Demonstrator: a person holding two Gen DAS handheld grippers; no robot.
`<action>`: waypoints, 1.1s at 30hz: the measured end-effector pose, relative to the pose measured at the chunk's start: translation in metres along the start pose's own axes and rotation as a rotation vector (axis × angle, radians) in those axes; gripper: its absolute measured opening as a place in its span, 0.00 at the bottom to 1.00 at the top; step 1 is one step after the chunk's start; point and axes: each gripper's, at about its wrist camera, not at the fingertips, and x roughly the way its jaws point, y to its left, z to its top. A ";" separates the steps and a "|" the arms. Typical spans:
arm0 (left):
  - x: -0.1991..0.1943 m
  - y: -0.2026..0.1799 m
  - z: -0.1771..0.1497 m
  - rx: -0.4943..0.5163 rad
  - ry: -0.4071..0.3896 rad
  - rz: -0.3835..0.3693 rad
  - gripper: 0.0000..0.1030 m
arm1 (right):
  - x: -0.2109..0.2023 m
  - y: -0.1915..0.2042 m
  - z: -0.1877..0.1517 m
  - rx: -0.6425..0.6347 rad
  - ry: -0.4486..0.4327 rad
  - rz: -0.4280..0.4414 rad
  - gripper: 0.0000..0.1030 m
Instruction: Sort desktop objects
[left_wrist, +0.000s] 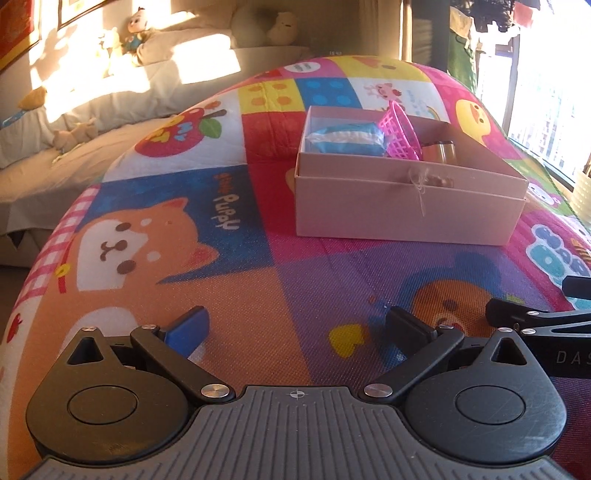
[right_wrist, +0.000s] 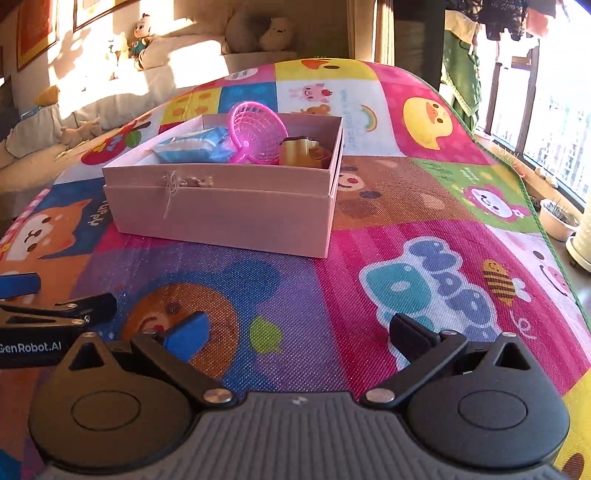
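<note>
A pink cardboard box (left_wrist: 406, 214) (right_wrist: 221, 218) stands on the colourful cartoon mat. Inside lie a blue and white packet (left_wrist: 347, 138) (right_wrist: 195, 147), a pink plastic basket (left_wrist: 400, 131) (right_wrist: 256, 131) on its side, and a gold-brown cup (left_wrist: 441, 151) (right_wrist: 301, 151). My left gripper (left_wrist: 297, 328) is open and empty, low over the mat in front of the box. My right gripper (right_wrist: 297, 334) is open and empty, in front of the box and to its right. Each gripper shows at the edge of the other's view.
The mat (left_wrist: 229, 280) (right_wrist: 424, 206) covers a table. A sofa with plush toys (left_wrist: 140, 37) stands at the back left. Plant pots (right_wrist: 557, 218) and a white container (right_wrist: 583, 236) sit by the window on the right.
</note>
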 end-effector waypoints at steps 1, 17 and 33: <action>-0.001 0.000 0.000 0.001 -0.001 0.000 1.00 | 0.000 0.000 0.000 -0.001 0.000 -0.001 1.00; 0.000 0.001 0.000 0.000 -0.001 -0.001 1.00 | 0.000 -0.001 -0.001 -0.003 0.000 -0.001 1.00; 0.000 0.001 0.000 0.000 -0.002 -0.002 1.00 | 0.000 0.000 -0.001 -0.003 0.000 -0.001 1.00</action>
